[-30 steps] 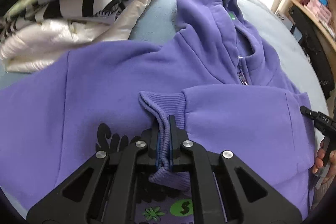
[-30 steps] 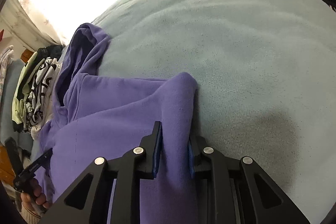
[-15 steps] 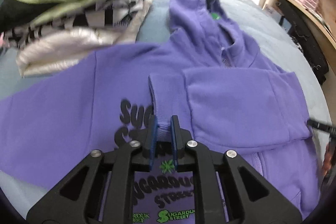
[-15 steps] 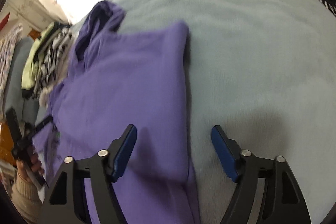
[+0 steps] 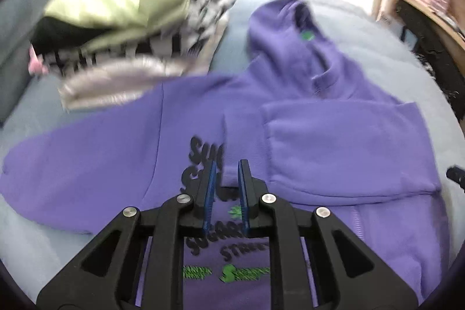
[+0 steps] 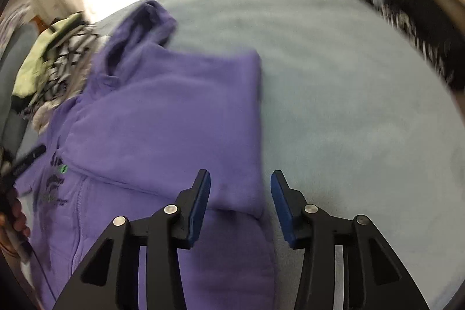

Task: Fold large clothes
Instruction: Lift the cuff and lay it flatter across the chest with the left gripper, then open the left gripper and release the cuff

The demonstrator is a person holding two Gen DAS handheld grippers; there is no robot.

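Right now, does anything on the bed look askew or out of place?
One thing is uneven: the purple hoodie has one sleeve folded across its chest, while the other sleeve lies spread out toward the clothes pile. Nothing looks spilled or damaged.

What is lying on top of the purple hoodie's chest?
One sleeve is folded across the purple hoodie, its cuff over the black lettering. The sleeve covers the print's upper right part; lower lines show.

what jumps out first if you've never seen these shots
A purple hoodie with black and green chest lettering lies spread on the pale blue bed, one sleeve folded across its front. Beyond its other sleeve sits a stack of folded clothes, light green on top. Both black grippers hang above it, jaws opening and empty.
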